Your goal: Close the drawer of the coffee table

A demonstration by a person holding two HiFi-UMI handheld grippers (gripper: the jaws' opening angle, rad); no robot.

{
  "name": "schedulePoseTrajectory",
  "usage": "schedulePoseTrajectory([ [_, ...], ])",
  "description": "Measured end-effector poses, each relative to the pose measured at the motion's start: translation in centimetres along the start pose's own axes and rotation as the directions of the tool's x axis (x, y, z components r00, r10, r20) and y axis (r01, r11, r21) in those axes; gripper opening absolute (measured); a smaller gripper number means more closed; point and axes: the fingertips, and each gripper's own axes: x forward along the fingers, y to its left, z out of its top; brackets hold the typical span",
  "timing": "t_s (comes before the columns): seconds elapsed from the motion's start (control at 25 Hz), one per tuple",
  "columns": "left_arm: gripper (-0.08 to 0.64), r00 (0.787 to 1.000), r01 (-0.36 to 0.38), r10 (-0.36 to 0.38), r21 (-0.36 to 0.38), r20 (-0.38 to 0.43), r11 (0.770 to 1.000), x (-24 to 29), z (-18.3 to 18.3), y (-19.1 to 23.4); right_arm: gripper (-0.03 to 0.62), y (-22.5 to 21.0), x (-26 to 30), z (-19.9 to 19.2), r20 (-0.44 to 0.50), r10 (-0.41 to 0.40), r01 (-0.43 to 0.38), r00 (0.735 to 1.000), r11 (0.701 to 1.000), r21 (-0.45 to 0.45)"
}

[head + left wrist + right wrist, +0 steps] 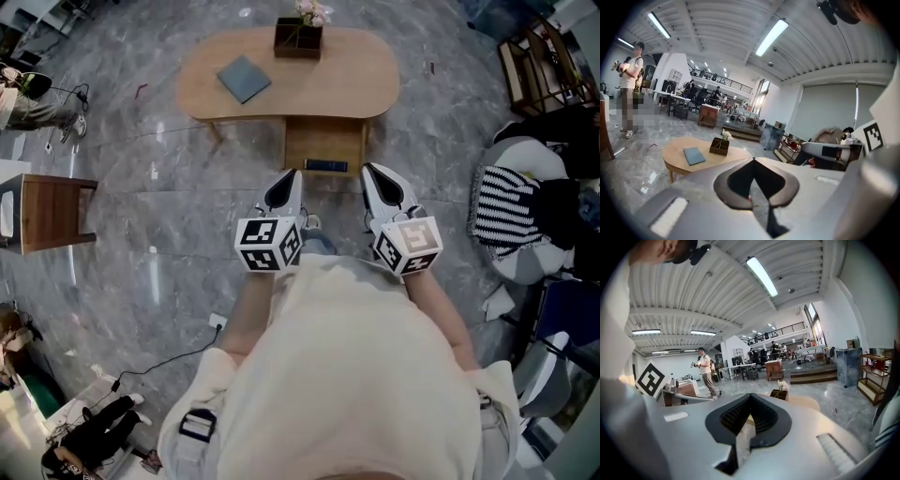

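In the head view the oval wooden coffee table (356, 80) stands ahead of me, with its drawer (323, 145) pulled out toward me and a dark flat item (325, 166) at the drawer's front. On the tabletop lie a blue book (244, 78) and a dark box of flowers (298, 37). My left gripper (289, 178) and right gripper (373, 173) are both shut and empty, side by side, short of the drawer's front and apart from it. The left gripper view shows the table (677, 152) beyond the left gripper (753, 160). The right gripper (750, 396) hides most of the table (804, 402).
A wooden side table (52, 211) stands on the left. A chair with a striped cushion (506, 206) and a dark shelf (534, 66) are on the right. A cable (173, 361) runs over the marble floor behind me. A person (630, 89) stands far off.
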Motion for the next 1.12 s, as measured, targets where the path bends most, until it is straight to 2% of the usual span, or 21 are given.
schedulePoseTrajectory([
  [0.2, -0.002, 1.000, 0.018, -0.018, 0.008, -0.020, 1.000, 2.9, 1.1, 3.2, -0.002, -1.0, 3.8, 1.1, -0.002, -0.038, 0.038, 0.999, 0.999, 0.013],
  [0.56, -0.002, 0.997, 0.040, -0.040, -0.013, -0.065, 0.999, 6.5, 1.4, 8.6, -0.002, -3.3, 9.1, -0.5, -0.065, -0.094, 0.097, 0.993, 0.994, 0.048],
  [0.92, -0.002, 0.982, 0.060, -0.060, -0.003, -0.178, 0.998, 9.9, -2.5, 12.3, -0.002, -6.1, 11.7, -4.0, -0.145, -0.120, 0.134, 0.982, 0.987, 0.092],
  [1.12, -0.002, 0.967, 0.037, -0.048, -0.046, -0.249, 0.998, 11.6, -5.6, 14.4, -0.002, -8.6, 12.0, -7.4, -0.205, -0.147, 0.170, 0.968, 0.980, 0.103],
])
